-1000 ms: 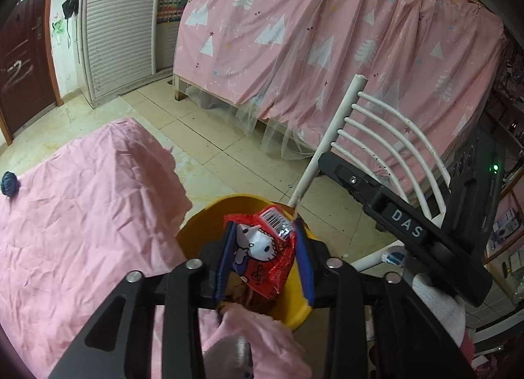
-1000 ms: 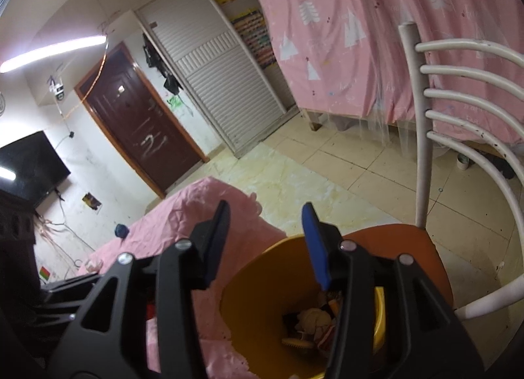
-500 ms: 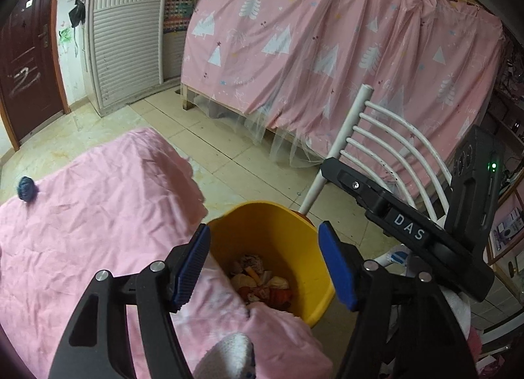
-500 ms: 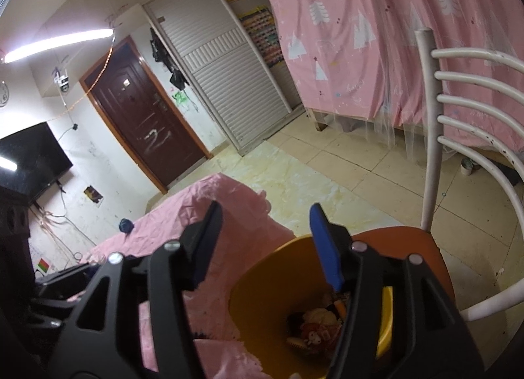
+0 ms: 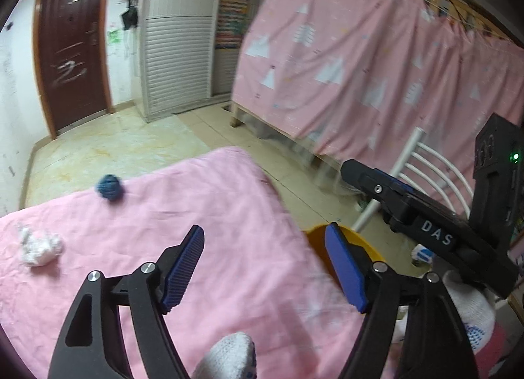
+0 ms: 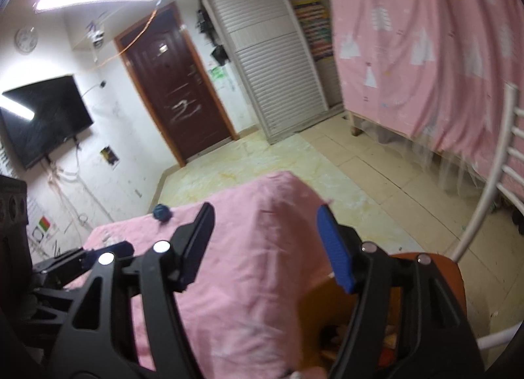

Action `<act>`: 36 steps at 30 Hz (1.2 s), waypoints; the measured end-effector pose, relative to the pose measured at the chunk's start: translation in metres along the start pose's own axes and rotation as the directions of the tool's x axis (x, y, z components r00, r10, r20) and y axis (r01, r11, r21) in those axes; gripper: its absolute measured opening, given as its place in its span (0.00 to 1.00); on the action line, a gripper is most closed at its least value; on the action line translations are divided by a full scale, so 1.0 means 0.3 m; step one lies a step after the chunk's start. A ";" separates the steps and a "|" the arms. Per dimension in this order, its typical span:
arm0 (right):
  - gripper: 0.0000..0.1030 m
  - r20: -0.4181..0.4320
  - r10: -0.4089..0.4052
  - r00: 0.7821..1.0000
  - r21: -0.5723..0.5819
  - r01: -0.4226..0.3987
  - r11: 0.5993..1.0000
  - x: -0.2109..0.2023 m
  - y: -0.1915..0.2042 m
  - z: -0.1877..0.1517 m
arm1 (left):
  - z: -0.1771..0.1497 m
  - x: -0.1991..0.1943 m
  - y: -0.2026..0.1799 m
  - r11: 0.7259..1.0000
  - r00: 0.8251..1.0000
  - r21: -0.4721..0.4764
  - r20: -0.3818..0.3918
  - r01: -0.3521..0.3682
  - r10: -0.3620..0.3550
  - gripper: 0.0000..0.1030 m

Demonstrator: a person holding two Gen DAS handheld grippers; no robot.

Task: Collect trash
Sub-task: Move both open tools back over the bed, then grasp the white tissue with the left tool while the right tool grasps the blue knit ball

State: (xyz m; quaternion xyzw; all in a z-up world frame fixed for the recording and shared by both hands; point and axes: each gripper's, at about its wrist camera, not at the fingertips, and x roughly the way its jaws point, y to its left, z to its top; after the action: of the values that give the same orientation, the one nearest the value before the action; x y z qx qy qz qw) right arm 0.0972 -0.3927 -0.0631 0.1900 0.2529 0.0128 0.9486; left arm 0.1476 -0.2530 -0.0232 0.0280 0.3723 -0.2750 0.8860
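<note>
A second ago the left gripper (image 5: 263, 267) pinched a red snack wrapper over the yellow bin (image 5: 344, 241); now its jaws stand spread and empty, and the view has swung away from the bin toward the pink tablecloth (image 5: 203, 208), the bin's rim showing only behind the right-hand pad. The wrapper is gone from the grip; it most likely lies in the bin among the scraps dimly visible at the bottom of the right wrist view. So that piece counts as collected, and the hunt for the next has begun. Ahead and to the left of the left gripper lies a crumpled white tissue (image 5: 39, 246), and farther ahead a small blue ball (image 5: 110, 186) near the cloth's far edge; both look like remaining trash, the tissue being the nearer. The right gripper (image 6: 263, 241) also stands spread and empty, held over the cloth's near corner with the bin low to its right, on the orange seat of a white chair (image 6: 491, 189). Beyond the table run pale floor tiles (image 6: 376, 163), a dark brown door (image 6: 177, 84), a white slatted wardrobe (image 6: 271, 61) and a pink curtain (image 5: 360, 68); a black television (image 6: 42, 117) hangs at left.
</note>
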 end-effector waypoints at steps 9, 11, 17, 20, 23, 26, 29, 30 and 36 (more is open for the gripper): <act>0.61 -0.044 0.072 0.996 -0.098 -0.076 0.992 0.123 0.238 0.058 | 0.009 -0.071 0.265 0.991 0.995 -0.092 0.024 -0.099 0.102 0.69; 0.64 -0.065 0.086 0.994 -0.113 -0.093 0.989 0.163 0.285 0.063 | 0.014 -0.090 0.325 0.986 0.991 -0.110 0.032 -0.124 0.128 0.70; 0.66 -0.136 0.103 0.985 -0.174 -0.126 0.977 0.292 0.427 0.059 | 0.011 -0.108 0.487 0.968 0.980 -0.165 0.028 -0.189 0.196 0.73; 0.72 -0.164 0.101 0.981 -0.206 -0.135 0.969 0.348 0.485 0.049 | -0.002 -0.109 0.572 0.956 0.973 -0.190 0.015 -0.225 0.232 0.74; 0.72 -0.192 0.090 0.977 -0.238 -0.136 0.962 0.407 0.531 0.045 | -0.008 -0.107 0.644 0.943 0.963 -0.201 0.000 -0.265 0.270 0.74; 0.72 -0.214 0.085 0.973 -0.248 -0.139 0.959 0.462 0.554 0.046 | -0.009 -0.105 0.709 0.932 0.957 -0.223 -0.013 -0.285 0.289 0.74; 0.74 -0.235 0.086 0.968 -0.240 -0.143 0.960 0.513 0.568 0.047 | -0.006 -0.099 0.759 0.924 0.953 -0.238 -0.023 -0.298 0.302 0.75; 0.74 -0.239 0.086 0.967 -0.240 -0.145 0.960 0.525 0.577 0.047 | -0.006 -0.093 0.776 0.921 0.951 -0.243 -0.028 -0.304 0.307 0.76; 0.74 -0.272 0.085 0.959 -0.247 -0.155 0.956 0.611 0.627 0.026 | -0.028 -0.038 0.835 0.909 0.945 -0.258 -0.075 -0.327 0.319 0.77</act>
State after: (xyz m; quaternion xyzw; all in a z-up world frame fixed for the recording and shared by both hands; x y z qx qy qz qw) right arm 0.2745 -0.1990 -0.0748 0.0727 0.3583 0.1293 0.9218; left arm 0.2629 -0.0331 -0.0605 -0.0260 0.4097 -0.0718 0.9090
